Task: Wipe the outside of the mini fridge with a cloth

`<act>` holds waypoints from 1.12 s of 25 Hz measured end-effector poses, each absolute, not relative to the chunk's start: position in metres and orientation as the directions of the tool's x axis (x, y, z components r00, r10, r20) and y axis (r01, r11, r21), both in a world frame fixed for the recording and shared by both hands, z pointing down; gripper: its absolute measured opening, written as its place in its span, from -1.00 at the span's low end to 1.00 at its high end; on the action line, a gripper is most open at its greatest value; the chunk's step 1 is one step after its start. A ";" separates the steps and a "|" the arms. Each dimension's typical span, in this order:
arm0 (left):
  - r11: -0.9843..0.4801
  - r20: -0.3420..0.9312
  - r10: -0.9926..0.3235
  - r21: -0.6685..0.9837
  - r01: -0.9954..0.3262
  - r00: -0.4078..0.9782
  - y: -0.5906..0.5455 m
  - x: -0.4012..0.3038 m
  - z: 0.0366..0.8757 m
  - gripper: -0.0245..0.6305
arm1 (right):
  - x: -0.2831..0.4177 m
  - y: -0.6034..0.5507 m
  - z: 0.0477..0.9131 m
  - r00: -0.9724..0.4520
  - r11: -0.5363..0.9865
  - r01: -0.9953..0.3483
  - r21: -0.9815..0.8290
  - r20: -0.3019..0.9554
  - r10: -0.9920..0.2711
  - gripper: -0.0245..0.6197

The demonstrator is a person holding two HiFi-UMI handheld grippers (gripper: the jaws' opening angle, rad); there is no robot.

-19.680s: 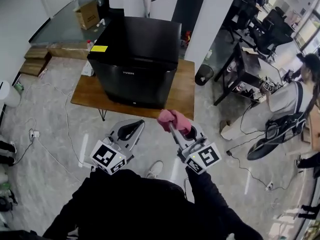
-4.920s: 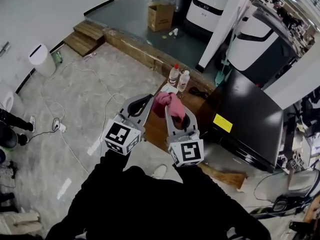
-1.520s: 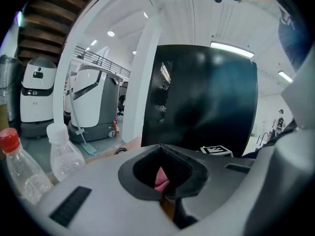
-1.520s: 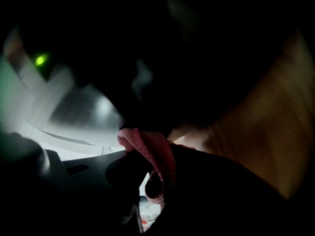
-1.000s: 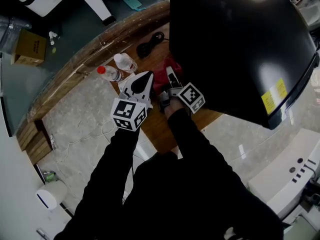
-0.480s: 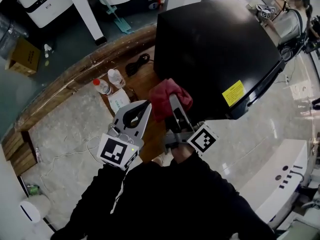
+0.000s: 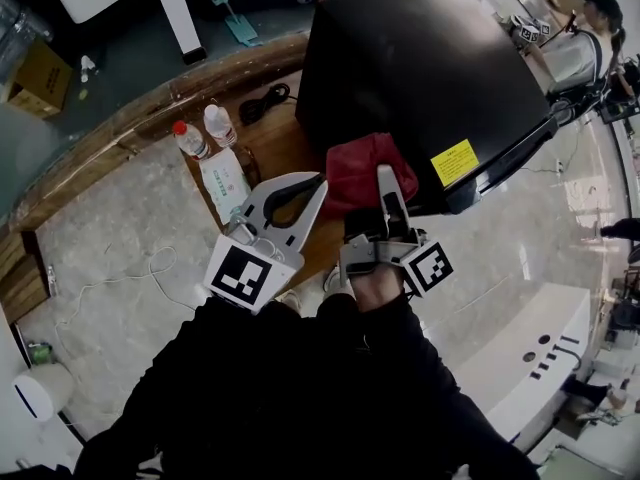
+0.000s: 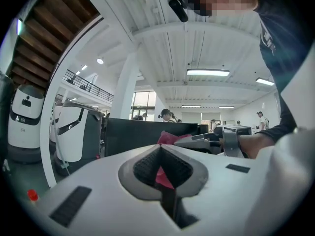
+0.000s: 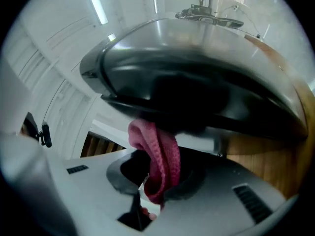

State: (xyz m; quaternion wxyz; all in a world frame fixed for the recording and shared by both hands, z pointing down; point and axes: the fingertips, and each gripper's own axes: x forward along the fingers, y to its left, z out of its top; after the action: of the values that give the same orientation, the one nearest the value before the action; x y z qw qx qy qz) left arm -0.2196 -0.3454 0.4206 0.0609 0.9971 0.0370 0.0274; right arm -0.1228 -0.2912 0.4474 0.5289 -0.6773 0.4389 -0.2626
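Observation:
The black mini fridge (image 7: 430,68) stands on a wooden table (image 7: 270,143), a yellow sticker (image 7: 453,161) near its front corner. My right gripper (image 7: 380,180) is shut on a red cloth (image 7: 362,173), which lies against the fridge's near edge. In the right gripper view the cloth (image 9: 160,159) hangs between the jaws right under the fridge's dark body (image 9: 197,77). My left gripper (image 7: 318,184) is shut and holds nothing, just left of the cloth. In the left gripper view the fridge (image 8: 142,136) and cloth (image 8: 170,137) lie ahead.
Two water bottles (image 7: 200,130), a white packet (image 7: 226,183) and a black cable (image 7: 262,103) lie on the table's left part. A raised wooden ledge (image 7: 120,138) runs along the floor. A white machine (image 7: 530,358) stands at the right, and a person (image 7: 590,28) sits beyond the fridge.
Both grippers have moved right and nearer the fridge's front corner. The cloth has gone from the fridge's left side to its near edge by the yellow sticker.

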 end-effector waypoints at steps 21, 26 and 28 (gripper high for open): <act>-0.976 0.131 0.101 0.206 0.073 0.986 -0.357 -0.186 0.565 -0.91 | -0.109 -0.294 0.617 0.533 -0.181 -0.057 -0.982 0.123 -0.837 -0.70; -0.977 0.187 0.125 0.195 0.087 0.974 -0.353 -0.177 0.625 -0.91 | -0.111 -0.296 0.668 0.527 -0.233 -0.035 -0.972 0.180 -0.831 -0.70; -0.977 0.207 0.136 0.192 0.096 0.969 -0.348 -0.177 0.643 -0.91 | -0.111 -0.297 0.683 0.531 -0.232 -0.027 -0.972 0.183 -0.828 -0.70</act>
State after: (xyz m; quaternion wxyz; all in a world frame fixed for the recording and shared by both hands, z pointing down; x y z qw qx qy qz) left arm -0.1766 -0.3480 0.6427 0.0907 0.9880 0.0587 0.1102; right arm -0.1109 -0.2972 0.6826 0.5368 -0.6908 0.3093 -0.3728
